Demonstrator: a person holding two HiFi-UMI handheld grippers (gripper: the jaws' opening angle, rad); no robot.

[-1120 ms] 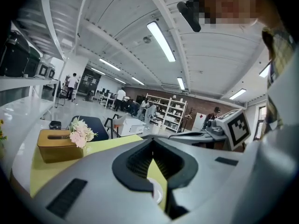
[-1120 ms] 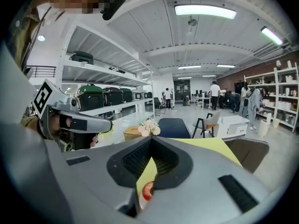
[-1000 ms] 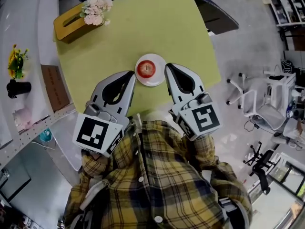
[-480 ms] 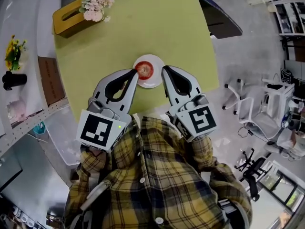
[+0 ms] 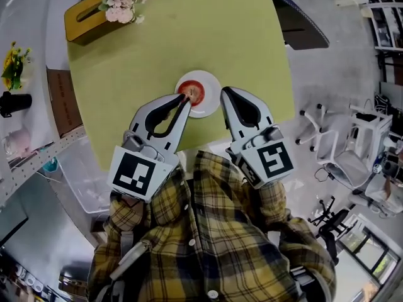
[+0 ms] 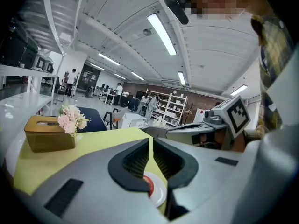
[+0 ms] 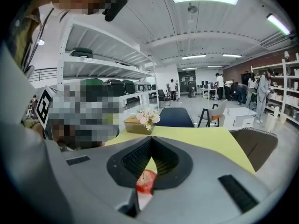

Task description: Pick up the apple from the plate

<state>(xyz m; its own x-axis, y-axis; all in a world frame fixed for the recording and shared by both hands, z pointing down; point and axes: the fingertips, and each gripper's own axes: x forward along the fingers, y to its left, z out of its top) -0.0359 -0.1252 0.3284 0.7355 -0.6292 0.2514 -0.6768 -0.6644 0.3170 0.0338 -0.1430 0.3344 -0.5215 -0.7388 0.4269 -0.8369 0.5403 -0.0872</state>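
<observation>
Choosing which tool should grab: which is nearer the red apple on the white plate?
Left. The left tool overlaps the red apple on its left side in the head view; the right tool sits beside the right rim of the round white plate.

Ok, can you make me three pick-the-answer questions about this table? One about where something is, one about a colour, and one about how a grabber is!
1. Where is the small red apple?
A. in a blue bowl
B. on the round white plate
C. on a black tray

2. What colour is the big table top?
A. yellow-green
B. purple
C. bright orange

3. How do the jaws of the grey left gripper stand?
A. wide apart
B. clamped on a spoon
C. shut together, holding nothing

Answers:
1. B, because the head view shows the apple sitting in the middle of the plate.
2. A, because every view shows the table top as yellow-green.
3. C, because the left gripper view shows the two jaws meeting with nothing between them.
</observation>
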